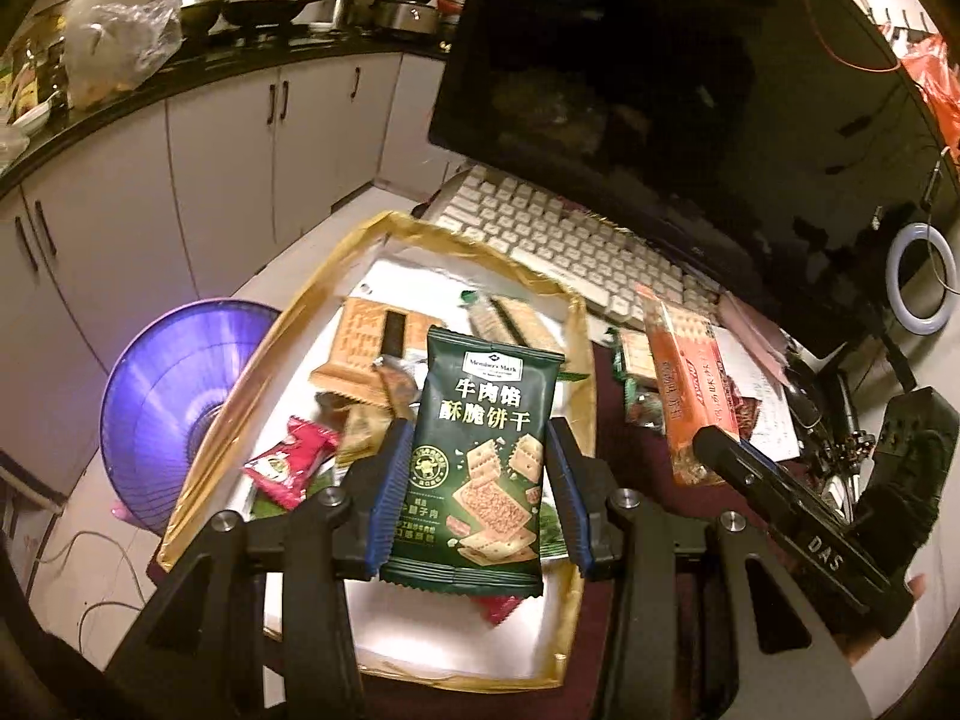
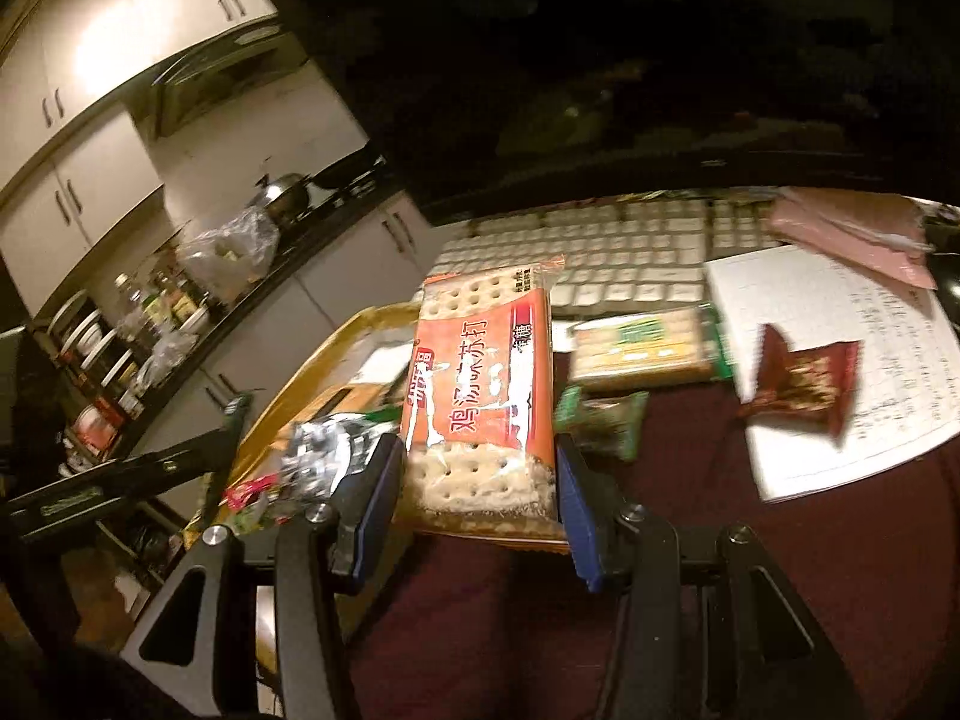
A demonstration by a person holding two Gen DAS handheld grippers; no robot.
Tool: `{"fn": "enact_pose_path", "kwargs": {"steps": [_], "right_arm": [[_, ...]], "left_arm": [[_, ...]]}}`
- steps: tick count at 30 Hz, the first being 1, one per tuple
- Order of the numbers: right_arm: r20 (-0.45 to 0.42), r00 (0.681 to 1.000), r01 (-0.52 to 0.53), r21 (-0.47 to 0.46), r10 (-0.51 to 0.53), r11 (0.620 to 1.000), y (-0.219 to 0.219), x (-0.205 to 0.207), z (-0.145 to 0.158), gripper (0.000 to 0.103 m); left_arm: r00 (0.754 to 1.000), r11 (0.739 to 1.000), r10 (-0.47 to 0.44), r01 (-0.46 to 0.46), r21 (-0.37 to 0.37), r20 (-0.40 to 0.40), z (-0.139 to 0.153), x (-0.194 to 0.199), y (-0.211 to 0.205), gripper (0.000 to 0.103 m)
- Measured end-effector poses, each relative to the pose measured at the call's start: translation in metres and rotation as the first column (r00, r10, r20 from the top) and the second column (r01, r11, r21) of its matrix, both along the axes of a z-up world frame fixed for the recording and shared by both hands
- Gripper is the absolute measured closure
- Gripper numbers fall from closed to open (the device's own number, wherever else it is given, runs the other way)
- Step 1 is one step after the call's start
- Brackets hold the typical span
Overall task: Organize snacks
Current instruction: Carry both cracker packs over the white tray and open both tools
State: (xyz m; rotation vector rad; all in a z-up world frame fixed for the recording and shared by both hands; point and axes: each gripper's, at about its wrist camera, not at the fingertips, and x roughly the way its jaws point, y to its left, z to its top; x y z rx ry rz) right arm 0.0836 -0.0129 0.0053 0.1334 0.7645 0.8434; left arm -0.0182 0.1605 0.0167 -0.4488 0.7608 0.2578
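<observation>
My left gripper (image 1: 477,450) is shut on a dark green beef cracker packet (image 1: 480,456) and holds it above a gold-rimmed box (image 1: 288,336). In the box lie a tan cracker pack (image 1: 360,354), a red snack packet (image 1: 291,462) and other snacks. My right gripper (image 2: 477,468) is shut on an orange soda cracker pack (image 2: 486,402) and holds it above the dark red table mat (image 2: 690,570); the pack also shows in the left wrist view (image 1: 690,390). On the mat lie a green cracker pack (image 2: 645,348), a small green packet (image 2: 606,420) and a dark red packet (image 2: 804,390).
A white keyboard (image 1: 570,240) and a black monitor (image 1: 690,90) stand behind the box. A sheet of written paper (image 2: 840,360) lies at the right. A purple fan (image 1: 174,402) stands left of the table. Kitchen cabinets and a cluttered counter (image 1: 180,72) run behind.
</observation>
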Motion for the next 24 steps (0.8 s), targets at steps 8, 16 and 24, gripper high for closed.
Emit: {"fn": "enact_pose_path", "kwargs": {"steps": [8,16,24], "right_arm": [[0.002,0.997,-0.082,-0.026,0.082,0.996,0.032,-0.016,-0.003,0.053],[0.004,0.993,-0.121,-0.047,0.122,0.991,0.046,-0.026,-0.006,0.053],[-0.010,0.993,-0.114,-0.043,0.114,0.993,0.050,-0.024,-0.008,0.053]], "left_arm": [[1.000,1.000,0.023,-0.023,-0.013,-0.021,-0.011,-0.005,0.013,0.057],[0.999,0.999,0.037,-0.038,-0.022,-0.025,-0.016,-0.009,0.022,0.057],[0.997,0.997,0.069,-0.070,-0.036,-0.024,-0.019,-0.015,0.032,0.057]]}}
